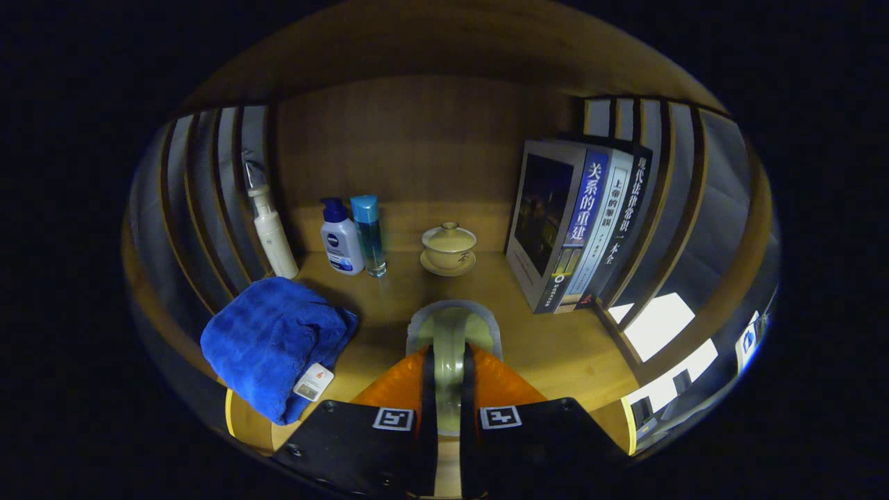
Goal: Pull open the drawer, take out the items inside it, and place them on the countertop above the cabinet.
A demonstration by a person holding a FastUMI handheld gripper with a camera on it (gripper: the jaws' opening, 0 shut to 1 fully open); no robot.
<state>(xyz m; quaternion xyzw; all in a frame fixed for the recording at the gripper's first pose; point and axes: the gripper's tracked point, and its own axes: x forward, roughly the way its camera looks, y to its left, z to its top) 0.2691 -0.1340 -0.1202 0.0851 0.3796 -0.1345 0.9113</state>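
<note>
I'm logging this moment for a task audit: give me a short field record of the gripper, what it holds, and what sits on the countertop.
gripper: hand-held gripper, fingers shut on a pale green object
held object identity: cannot tell
surface: wooden countertop
beside the fingers: blue towel
beyond the fingers: lidded cup on a saucer
bottles: three, standing behind the towel
books: upright row

We saw a wooden tabletop [549,347] carrying a blue towel [274,344], a spray bottle [272,232], a pump bottle [341,239], a blue-capped bottle [369,232], a lidded cup [449,246] on its saucer [448,267], and upright books [580,229].
</note>
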